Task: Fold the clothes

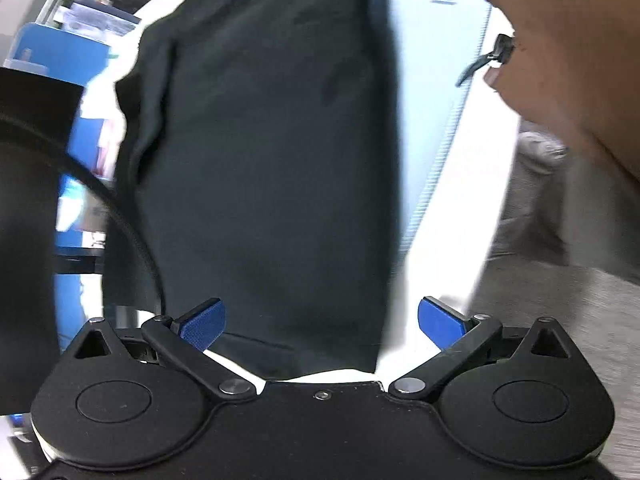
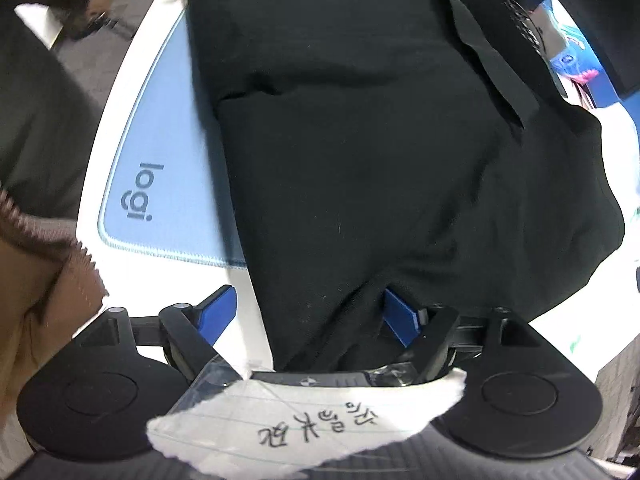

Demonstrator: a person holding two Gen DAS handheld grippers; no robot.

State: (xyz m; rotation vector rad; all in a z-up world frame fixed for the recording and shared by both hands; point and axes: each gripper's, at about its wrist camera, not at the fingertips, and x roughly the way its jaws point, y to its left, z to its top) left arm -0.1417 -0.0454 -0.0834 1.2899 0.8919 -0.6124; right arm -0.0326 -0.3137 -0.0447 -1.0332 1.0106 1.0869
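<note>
In the left wrist view a black cable [image 1: 120, 216] curves down the left side, past blurred blue boxes [image 1: 44, 46]. Next comes the black garment [image 1: 264, 152], folded into a long strip on the white table [image 1: 448, 248]; its near edge lies between the fingers of the left gripper [image 1: 322, 322], whose blue pads [image 1: 204, 324] stand wide apart and press on nothing. To the right a pale blue mat [image 1: 436, 80] shows beside the cloth, then a bare hand [image 1: 568, 56] at the far right.

In the right wrist view a brown sleeve [image 2: 44, 280] fills the left edge. The mat, printed "logi", lies on the table [image 2: 120, 92] with the garment [image 2: 380, 152] partly over it. The right gripper [image 2: 308, 316] stands wide; bunched cloth drapes between its fingers and against the right pad [image 2: 400, 316], while the left pad sits clear of it. A paper note [image 2: 320, 424] with handwriting is taped on the gripper body
</note>
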